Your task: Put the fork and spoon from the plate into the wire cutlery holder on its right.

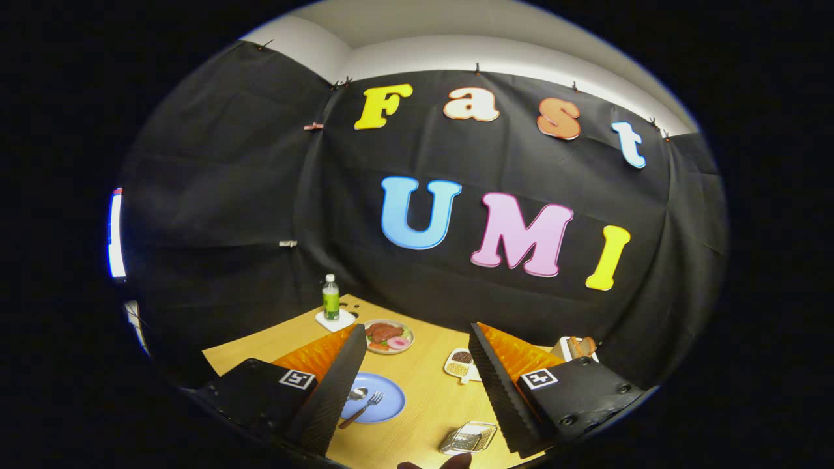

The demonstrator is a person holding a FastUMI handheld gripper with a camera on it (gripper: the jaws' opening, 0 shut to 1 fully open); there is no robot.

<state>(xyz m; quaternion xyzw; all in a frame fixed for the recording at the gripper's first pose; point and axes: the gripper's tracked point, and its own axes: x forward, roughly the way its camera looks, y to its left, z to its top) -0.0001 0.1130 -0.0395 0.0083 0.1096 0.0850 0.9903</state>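
We see the wooden desk (417,391) beneath the gripper (412,391), its jaws spread wide and holding nothing. Between the fingers lie the blue plate (386,405), bearing the fork (365,407) and spoon (357,393), and, to its right, the wire cutlery holder (468,438).

Bare table (427,391) between blue plate (391,405) and wire holder (468,439).
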